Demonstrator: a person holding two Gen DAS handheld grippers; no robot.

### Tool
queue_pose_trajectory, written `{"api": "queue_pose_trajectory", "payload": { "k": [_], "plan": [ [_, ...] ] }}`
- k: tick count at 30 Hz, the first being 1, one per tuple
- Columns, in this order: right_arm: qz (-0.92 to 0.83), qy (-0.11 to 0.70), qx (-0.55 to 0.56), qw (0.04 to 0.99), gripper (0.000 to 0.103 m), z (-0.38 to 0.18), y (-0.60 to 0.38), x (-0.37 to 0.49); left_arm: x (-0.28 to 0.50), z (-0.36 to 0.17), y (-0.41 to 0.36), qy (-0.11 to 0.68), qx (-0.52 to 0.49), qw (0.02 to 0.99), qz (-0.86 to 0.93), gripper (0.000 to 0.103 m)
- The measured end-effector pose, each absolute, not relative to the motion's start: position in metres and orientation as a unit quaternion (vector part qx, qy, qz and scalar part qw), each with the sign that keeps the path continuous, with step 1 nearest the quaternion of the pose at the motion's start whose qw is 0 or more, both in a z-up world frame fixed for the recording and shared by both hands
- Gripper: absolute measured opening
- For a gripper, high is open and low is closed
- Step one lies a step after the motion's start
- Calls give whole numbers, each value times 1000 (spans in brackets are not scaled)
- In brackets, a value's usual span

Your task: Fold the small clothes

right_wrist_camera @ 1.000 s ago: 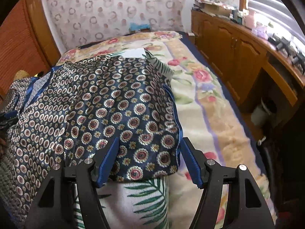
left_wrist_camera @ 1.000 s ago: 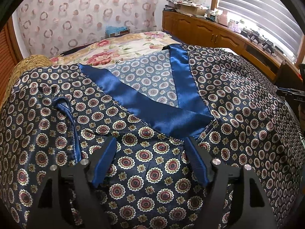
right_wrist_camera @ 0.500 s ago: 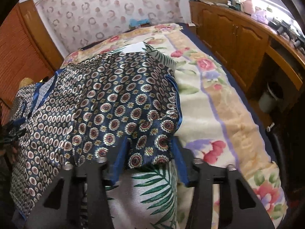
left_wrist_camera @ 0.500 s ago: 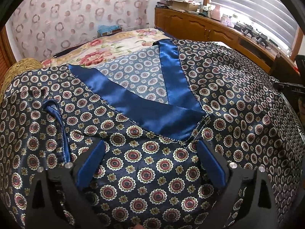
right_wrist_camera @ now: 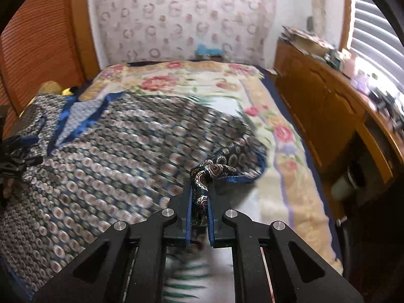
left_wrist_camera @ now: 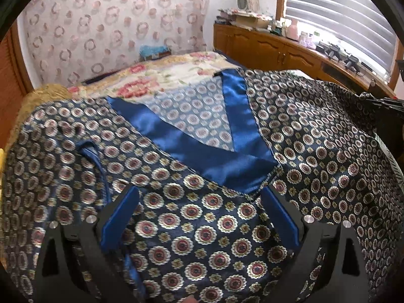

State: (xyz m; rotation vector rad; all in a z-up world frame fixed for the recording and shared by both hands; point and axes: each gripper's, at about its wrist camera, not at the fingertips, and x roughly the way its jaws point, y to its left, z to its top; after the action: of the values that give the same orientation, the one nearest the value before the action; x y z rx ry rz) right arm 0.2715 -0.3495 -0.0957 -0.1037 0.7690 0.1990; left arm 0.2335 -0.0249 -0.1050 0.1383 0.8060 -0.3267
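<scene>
Folding barely begun, by my read: one navy satin garment with medallion print and bright blue trim (left_wrist_camera: 315,151) lies spread face-up across the floral bedspread (right_wrist_camera: 277,116), no fold laid yet. Right gripper (right_wrist_camera: 199,202) has its fingers pressed together on the garment's lifted hem corner. Left gripper (left_wrist_camera: 199,217) hangs with fingers spread wide just over the chest cloth, below the V-neck, gripping nothing. Count: one garment, two grippers, one bed.
</scene>
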Motion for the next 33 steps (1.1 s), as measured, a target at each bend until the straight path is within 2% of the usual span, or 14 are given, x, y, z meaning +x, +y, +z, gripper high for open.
{"api": "queue_pose_trajectory", "payload": {
  "k": [5,14,15,16,18,20,23,27,33],
  "plan": [
    [138,375,-52,915,7,-100,-313,279,225,-89,-16,352,49,922,-155,98],
    [187,407,-54,893,8,-133,-265,276,221,-85,-6,342,29,927,-149,98],
    [191,409,-53,891,10,-134,-263,275,220,-85,-5,341,28,928,-149,98],
    [191,410,-53,890,20,-134,-261,274,221,-84,-6,340,27,928,-149,98],
    [192,407,-52,891,31,-131,-260,272,218,-82,-6,335,28,930,-149,98],
    [193,397,-50,896,33,-123,-262,270,217,-81,-6,331,29,931,-150,98],
    [181,377,-54,907,43,-107,-269,271,215,-80,-6,330,31,932,-150,98],
    [142,371,-50,917,45,-100,-290,294,214,-79,-7,329,33,932,-148,98],
    [92,393,-12,915,45,-122,-322,343,214,-80,-5,330,31,932,-145,98]
  ]
}}
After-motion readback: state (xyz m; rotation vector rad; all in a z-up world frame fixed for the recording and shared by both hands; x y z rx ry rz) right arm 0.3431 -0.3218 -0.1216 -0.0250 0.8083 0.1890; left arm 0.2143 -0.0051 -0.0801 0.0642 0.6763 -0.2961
